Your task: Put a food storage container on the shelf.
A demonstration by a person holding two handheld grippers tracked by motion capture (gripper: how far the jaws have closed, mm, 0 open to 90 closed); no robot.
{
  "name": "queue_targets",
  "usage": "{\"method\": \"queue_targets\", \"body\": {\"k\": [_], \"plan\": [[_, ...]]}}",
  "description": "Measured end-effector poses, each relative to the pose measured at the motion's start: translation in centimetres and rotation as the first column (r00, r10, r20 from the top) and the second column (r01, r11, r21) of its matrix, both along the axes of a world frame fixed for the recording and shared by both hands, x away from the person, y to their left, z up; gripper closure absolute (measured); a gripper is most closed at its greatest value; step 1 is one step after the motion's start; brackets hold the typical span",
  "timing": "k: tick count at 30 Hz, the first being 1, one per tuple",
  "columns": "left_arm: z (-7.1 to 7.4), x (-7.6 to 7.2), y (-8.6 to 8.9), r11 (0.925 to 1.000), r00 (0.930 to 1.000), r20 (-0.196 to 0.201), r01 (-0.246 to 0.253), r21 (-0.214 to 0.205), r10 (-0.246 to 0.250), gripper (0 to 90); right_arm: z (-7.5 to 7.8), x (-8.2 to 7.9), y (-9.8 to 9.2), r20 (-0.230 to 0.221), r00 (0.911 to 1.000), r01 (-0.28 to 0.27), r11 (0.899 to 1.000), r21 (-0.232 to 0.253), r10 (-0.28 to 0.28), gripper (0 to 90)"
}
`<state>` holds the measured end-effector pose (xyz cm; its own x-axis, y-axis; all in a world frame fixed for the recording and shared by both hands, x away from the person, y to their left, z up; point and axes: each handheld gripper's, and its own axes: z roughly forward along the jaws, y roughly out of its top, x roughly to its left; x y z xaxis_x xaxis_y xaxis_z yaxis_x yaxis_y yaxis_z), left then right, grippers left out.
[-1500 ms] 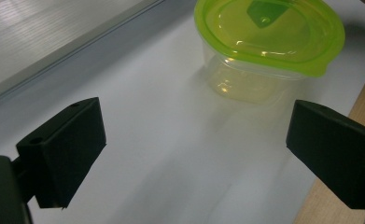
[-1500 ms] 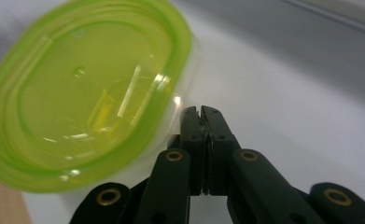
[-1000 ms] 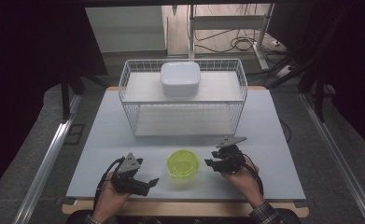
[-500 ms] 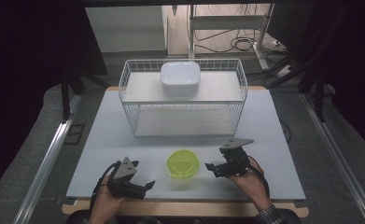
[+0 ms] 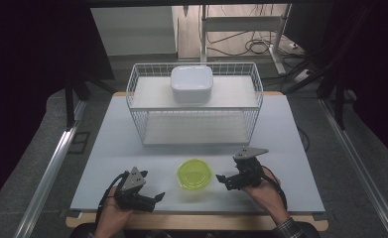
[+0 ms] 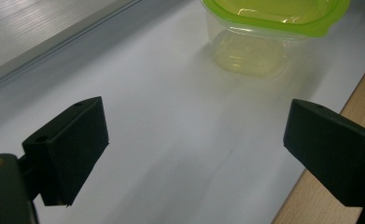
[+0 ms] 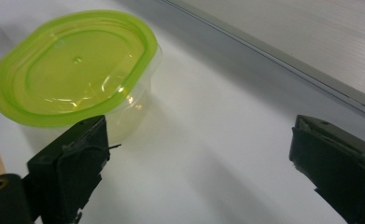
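Container: a small clear tub with a lime-green lid [image 5: 195, 173] stands upright on the white table [image 5: 107, 148], near the front edge and roughly midway between the two grippers; the lid is on.
Container, closer look: from the right gripper view the green-lidded tub [image 7: 77, 65] sits at the upper left, just past the left-hand jaw, and is not between the jaws; from the left gripper view it [image 6: 269, 28] lies farther off at the top right.
Right gripper: the right gripper [image 5: 225, 179] lies just to the right of the tub, pointing left toward it, held low over the table; its jaws have just been opening and stand wide apart, with only bare table between them (the near jaw looks close to the tub wall, but I cannot tell whether it touches).
Left gripper: the left gripper [image 5: 155, 198] is at the near left, pointing right, apart from the tub; its jaws are spread wide, gripping nothing.
Hands: a hand [image 5: 268, 191] holds the right gripper and another hand [image 5: 111, 213] the left, both coming in from the near edge.
Basket: a white wire basket [image 5: 132, 99] stands toward the far side of the table, well apart from the tub.
Box: a white rounded box [image 5: 191, 83] rests on top of the basket, near the middle of its far side.
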<state>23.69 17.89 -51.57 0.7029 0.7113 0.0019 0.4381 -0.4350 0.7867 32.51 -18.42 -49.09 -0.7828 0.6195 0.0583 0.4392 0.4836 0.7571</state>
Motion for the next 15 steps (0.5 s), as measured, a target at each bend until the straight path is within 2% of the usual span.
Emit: {"method": "queue_targets", "body": {"k": [3,5,12,15], "plan": [[-0.03,0.01,-0.03,1.0000,1.0000,-0.002,0.001,0.000,-0.001,6.1,0.26,0.02,0.07,-0.038,0.9991,0.019,1.000,0.025,-0.018,4.0],[-0.04,0.02,-0.05,1.0000,1.0000,-0.003,0.003,0.002,-0.003,6.1,0.38,0.08,0.08,-0.089,0.9958,0.024,0.999,0.033,-0.021,6.0],[-0.04,-0.01,-0.14,1.0000,1.0000,0.001,0.004,0.002,-0.004,6.2,0.95,0.05,0.51,-0.100,0.9949,0.014,0.999,0.048,-0.009,10.0],[-0.01,-0.03,-0.15,1.0000,1.0000,0.005,0.003,0.002,-0.003,6.1,1.09,0.26,0.63,-0.105,0.9945,0.012,0.998,0.069,-0.005,15.8]]}}
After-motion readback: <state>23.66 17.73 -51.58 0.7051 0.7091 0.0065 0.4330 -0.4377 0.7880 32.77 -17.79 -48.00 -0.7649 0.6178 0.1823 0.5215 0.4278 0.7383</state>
